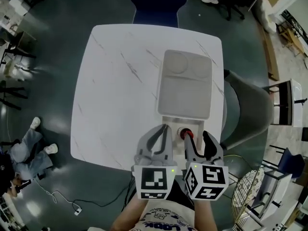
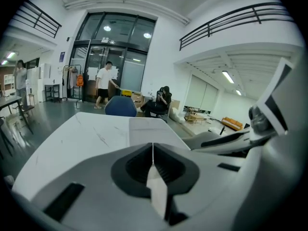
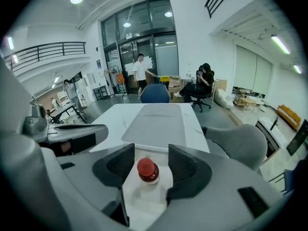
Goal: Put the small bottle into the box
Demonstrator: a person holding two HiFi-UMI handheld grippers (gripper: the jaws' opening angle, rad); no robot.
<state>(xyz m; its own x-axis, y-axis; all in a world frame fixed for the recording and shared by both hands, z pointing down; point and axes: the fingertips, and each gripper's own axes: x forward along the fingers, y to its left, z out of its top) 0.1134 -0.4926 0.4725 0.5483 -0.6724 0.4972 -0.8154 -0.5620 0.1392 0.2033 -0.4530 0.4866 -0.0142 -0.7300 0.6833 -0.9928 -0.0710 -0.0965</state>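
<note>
I see the small bottle [image 1: 185,134] standing upright on the white surface [image 1: 115,90], red cap up, near the edge closest to me and just in front of the grey box [image 1: 185,88]. My right tool [image 1: 196,137] has its jaws spread apart with the bottle between them; in the right gripper view there is a gap on each side of the cap, so nothing is gripped. My left tool [image 1: 162,131] rests just beside it, jaws pressed together with nothing between them. A grey chair [image 1: 245,109] stands to the right of the surface
</note>
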